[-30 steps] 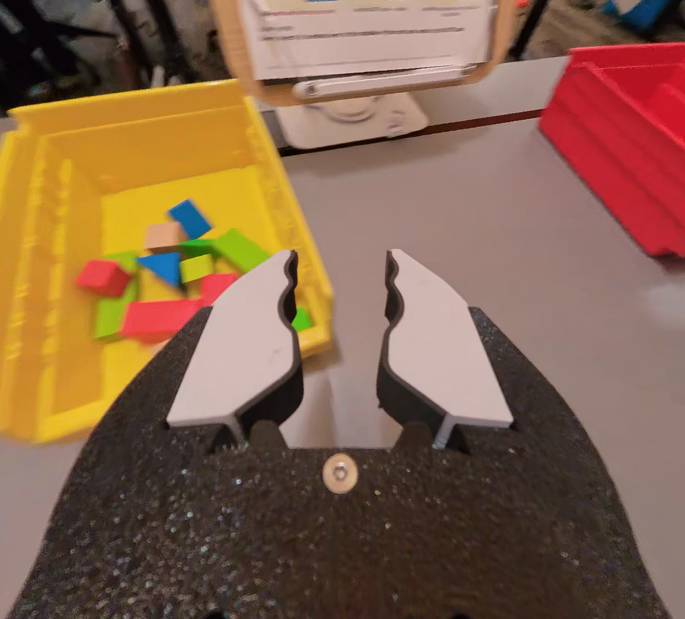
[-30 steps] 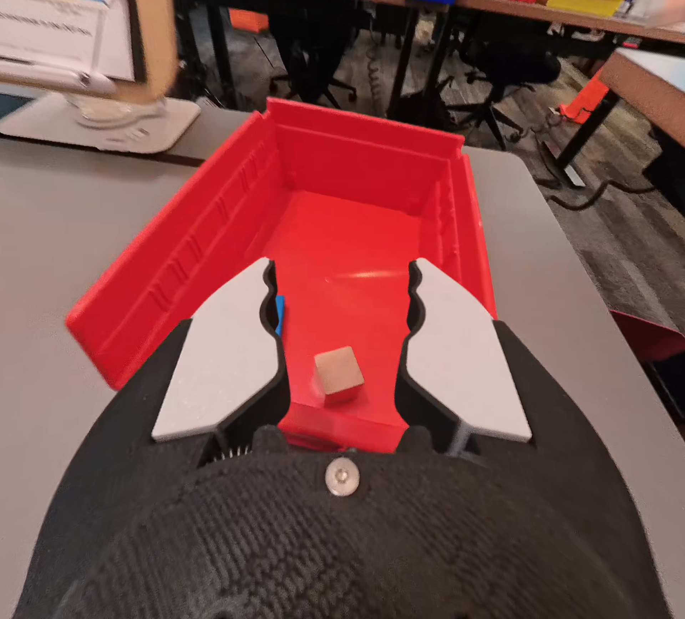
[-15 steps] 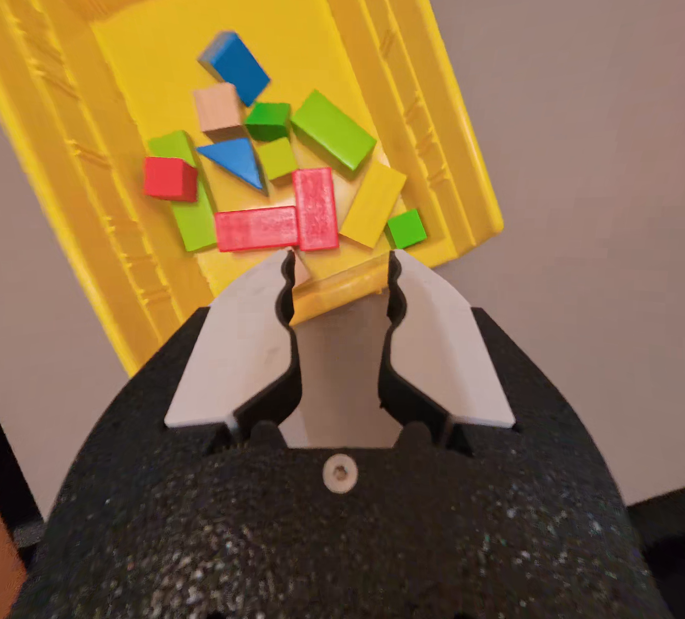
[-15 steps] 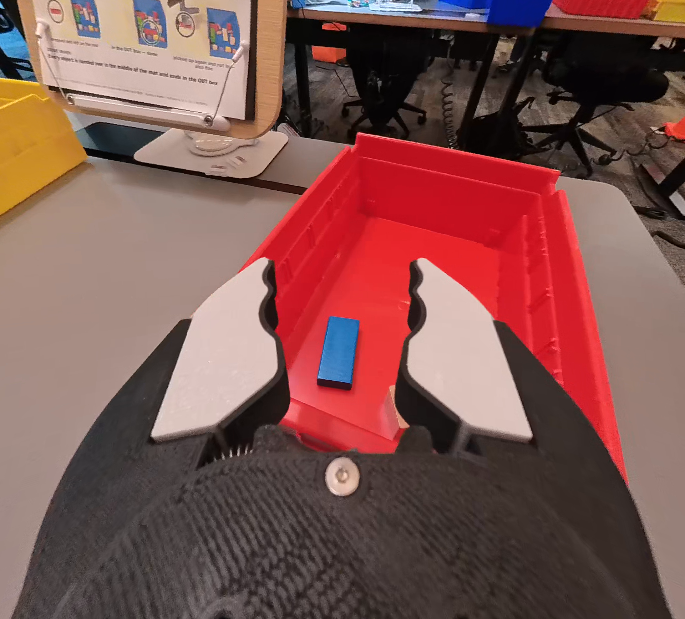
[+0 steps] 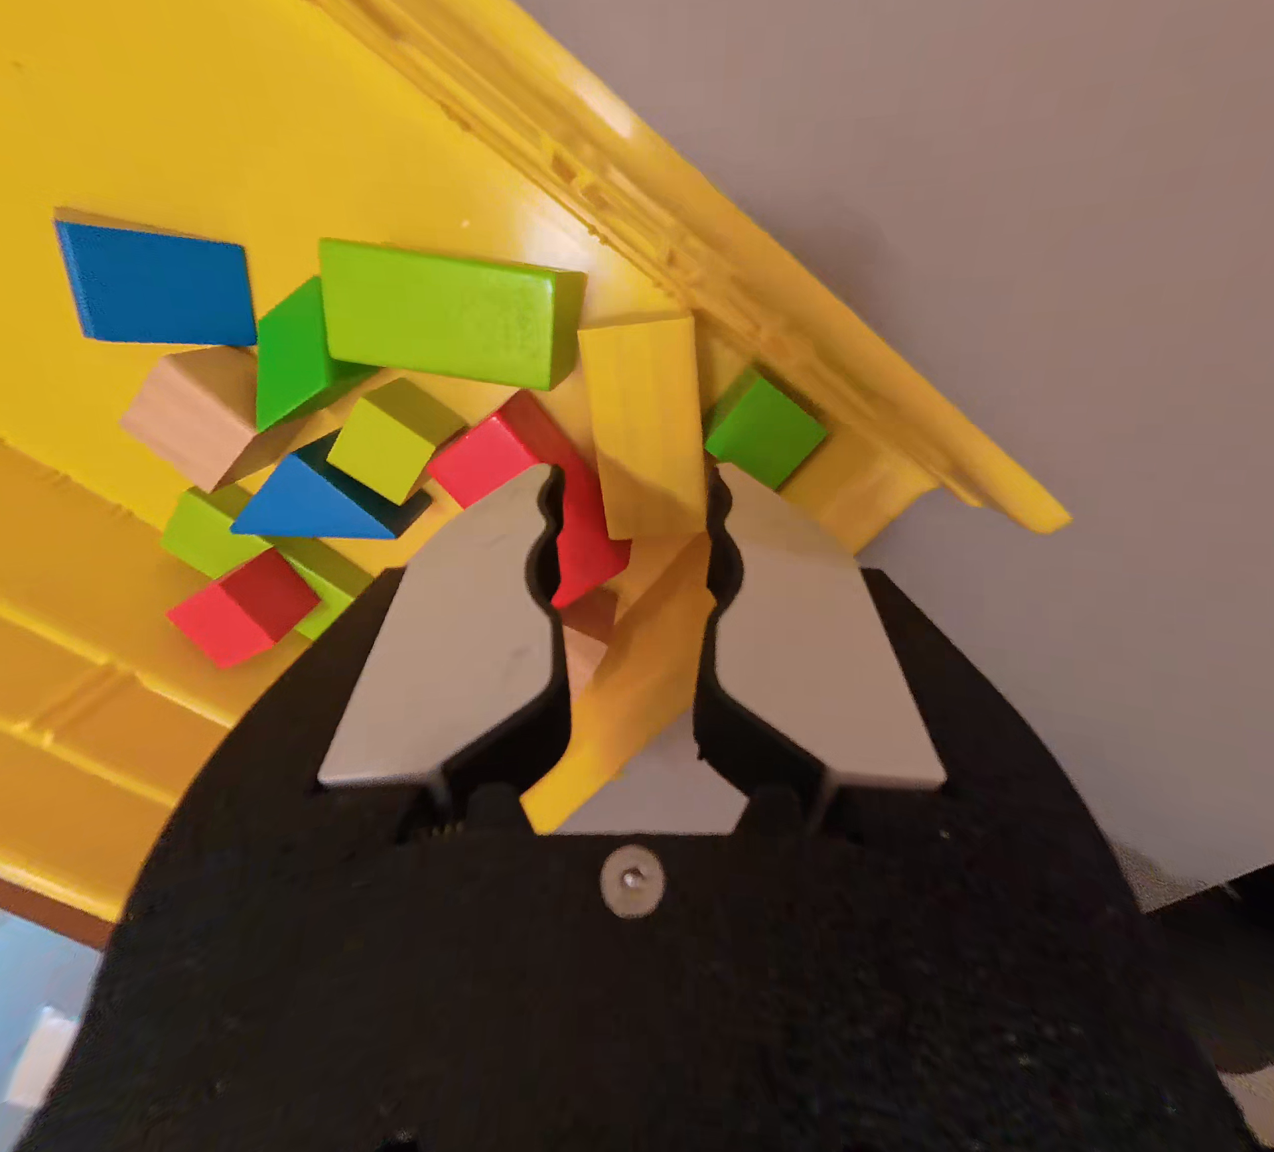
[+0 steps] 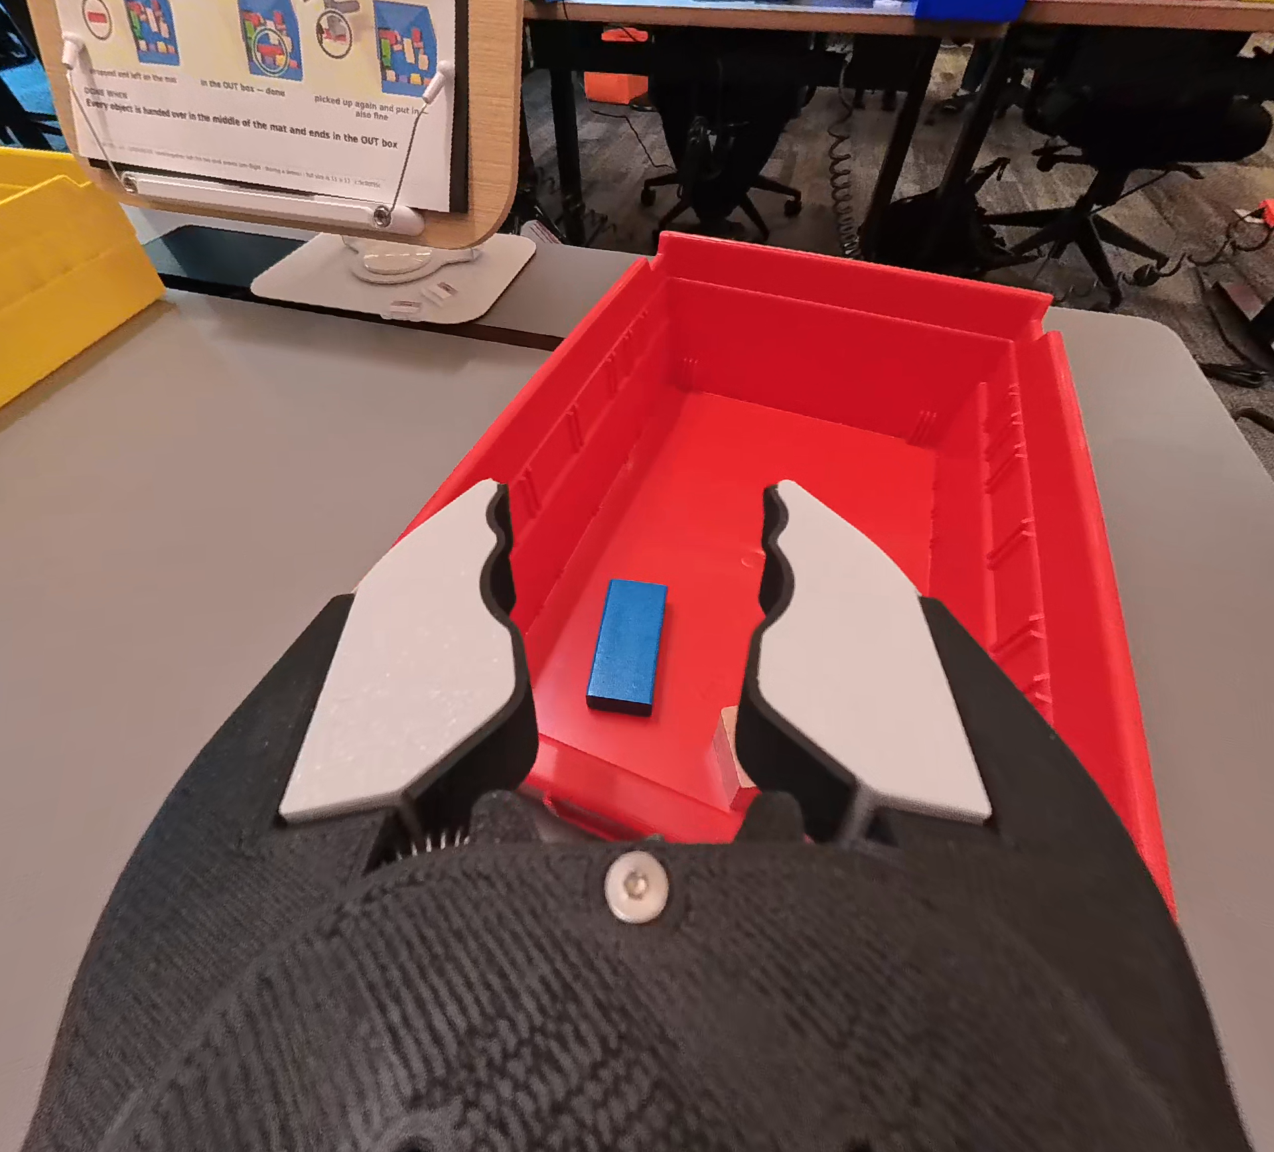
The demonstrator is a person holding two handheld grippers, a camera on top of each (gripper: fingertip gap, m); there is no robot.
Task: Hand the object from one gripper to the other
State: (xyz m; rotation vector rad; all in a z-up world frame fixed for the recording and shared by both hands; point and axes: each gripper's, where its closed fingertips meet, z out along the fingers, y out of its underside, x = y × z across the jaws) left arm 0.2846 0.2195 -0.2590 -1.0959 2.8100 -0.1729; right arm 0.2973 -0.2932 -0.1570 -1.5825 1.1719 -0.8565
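Note:
In the left wrist view my left gripper is low inside the yellow bin, at its near right corner. Its jaws are open. A red block and the end of a yellow block lie between the fingertips, and I cannot see the pads pressing on them. A tan block lies under the jaws. In the right wrist view my right gripper is open and empty above the near end of the red bin. A blue block lies on the red bin's floor, and a tan block is partly hidden by the right finger.
Several green, blue, red and tan blocks lie in the yellow bin. The bin's corner shows at the left of the right wrist view. A sign board on a stand is at the back of the grey table. Chairs and other tables stand beyond. Left tips to right tips: about 50 centimetres.
My left gripper has swung over the yellow bin and dropped down among the blocks, jaws still open. My right gripper drew back over the red bin, then held almost still.

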